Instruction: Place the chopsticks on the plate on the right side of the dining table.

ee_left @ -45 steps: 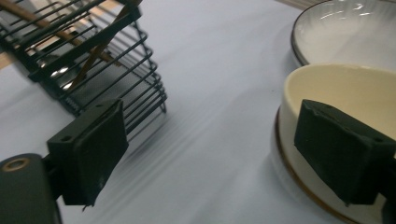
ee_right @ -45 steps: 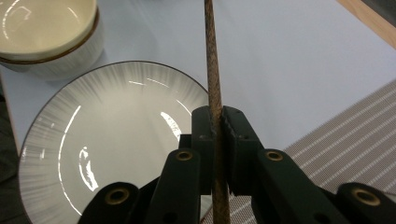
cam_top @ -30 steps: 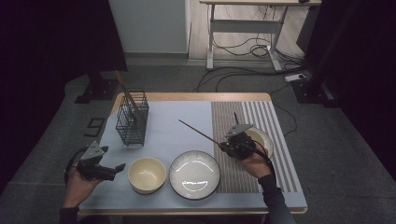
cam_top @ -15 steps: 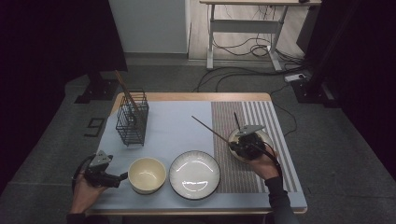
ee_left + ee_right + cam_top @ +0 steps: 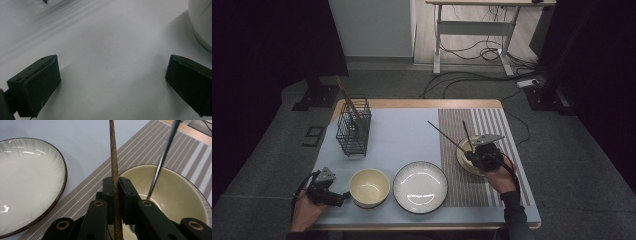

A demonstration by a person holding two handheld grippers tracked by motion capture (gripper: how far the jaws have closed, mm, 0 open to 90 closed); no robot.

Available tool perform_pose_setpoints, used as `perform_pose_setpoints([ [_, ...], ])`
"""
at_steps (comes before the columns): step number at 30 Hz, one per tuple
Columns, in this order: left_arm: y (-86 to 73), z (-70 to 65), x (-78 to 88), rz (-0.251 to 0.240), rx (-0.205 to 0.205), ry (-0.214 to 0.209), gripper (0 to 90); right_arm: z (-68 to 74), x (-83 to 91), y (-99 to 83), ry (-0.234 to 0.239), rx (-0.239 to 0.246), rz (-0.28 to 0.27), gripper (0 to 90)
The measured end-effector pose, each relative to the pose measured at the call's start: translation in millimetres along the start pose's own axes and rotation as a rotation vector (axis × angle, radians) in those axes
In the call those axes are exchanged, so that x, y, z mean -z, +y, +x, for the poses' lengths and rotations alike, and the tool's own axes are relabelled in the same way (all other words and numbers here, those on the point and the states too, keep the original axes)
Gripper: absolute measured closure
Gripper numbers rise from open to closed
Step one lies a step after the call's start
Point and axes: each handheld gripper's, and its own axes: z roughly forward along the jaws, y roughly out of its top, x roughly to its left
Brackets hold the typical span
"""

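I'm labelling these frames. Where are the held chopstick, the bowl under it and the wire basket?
chopstick (image 5: pixel 114 162), right gripper view, shaft above the jaws.
bowl (image 5: pixel 180 195), right gripper view, inner wall.
wire basket (image 5: pixel 353 132), high view, front mesh.

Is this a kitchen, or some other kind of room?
Probably a lab or studio set up like a dining table, not a kitchen: the plate and bowl sit on a table with black curtains around and floor cables behind.

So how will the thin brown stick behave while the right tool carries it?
The stick looks stiff: it runs straight beyond the right tool. Being long, thin and gripped near one end, it may pivot between the pads. It is probably light, and round enough to roll if laid on the placemat.
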Motion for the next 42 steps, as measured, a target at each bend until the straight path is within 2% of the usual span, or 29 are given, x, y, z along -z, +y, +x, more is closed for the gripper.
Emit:
perform_pose_setpoints([
  [4,-0.2,1.2,-0.7,0.004,0.015,-0.008,0.0,-4.4,4.7,-2.4,-0.017,-0.023,-0.011,83.6],
  [20,-0.5,1.7,-0.9,0.005,0.018,-0.012,0.0,-27.9,23.4,-15.1,-0.098,-0.106,-0.042,83.7],
  [42,-0.5,1.8,-1.0,0.005,0.018,-0.013,0.0,-57.4,37.1,-40.6,-0.2,-0.183,-0.026,83.6],
])
